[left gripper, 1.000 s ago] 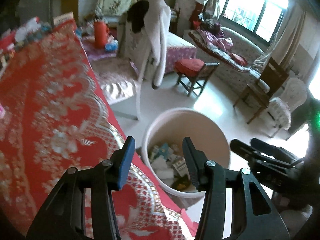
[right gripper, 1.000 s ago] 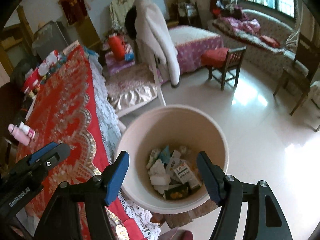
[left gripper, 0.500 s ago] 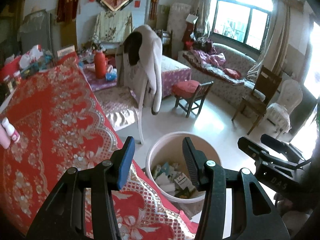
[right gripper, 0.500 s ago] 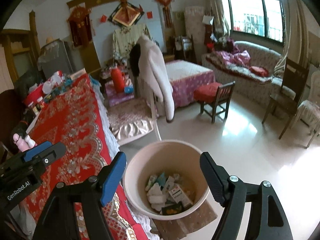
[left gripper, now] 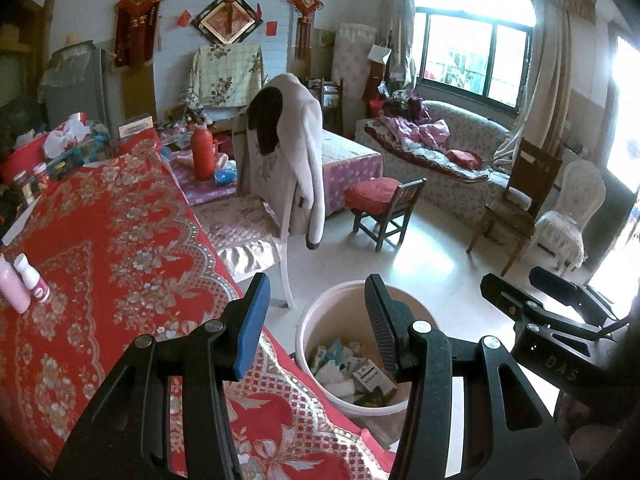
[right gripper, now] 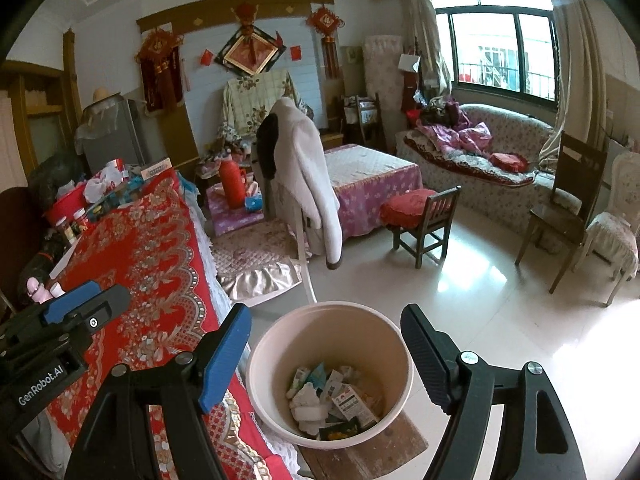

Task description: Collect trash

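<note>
A pale pink bin (left gripper: 320, 320) (right gripper: 280, 336) stands on the floor beside the table's edge. It holds crumpled paper and small packets of trash (left gripper: 360, 372) (right gripper: 336, 396). My left gripper (left gripper: 314, 292) hangs open above the table edge and the bin's left rim, with nothing between its fingers. To its right, my right gripper (right gripper: 324, 320) hovers open and empty over the bin. Each gripper also shows in the other's view: the right gripper (left gripper: 510, 278) at the right, the left gripper (right gripper: 108, 292) at the left.
The table wears a red patterned cloth (left gripper: 100, 240) (right gripper: 152, 248); two pink bottles (left gripper: 16, 284) stand at its left, clutter at its far end. Beyond the bin are a chair draped with a white coat (left gripper: 288, 152), a red-cushioned stool (left gripper: 380, 200) and bare tiled floor (right gripper: 500, 300).
Both grippers have risen and tipped upward, so the bin sits lower and smaller in both views and more of the room shows. The right jaws stand wider than before.
</note>
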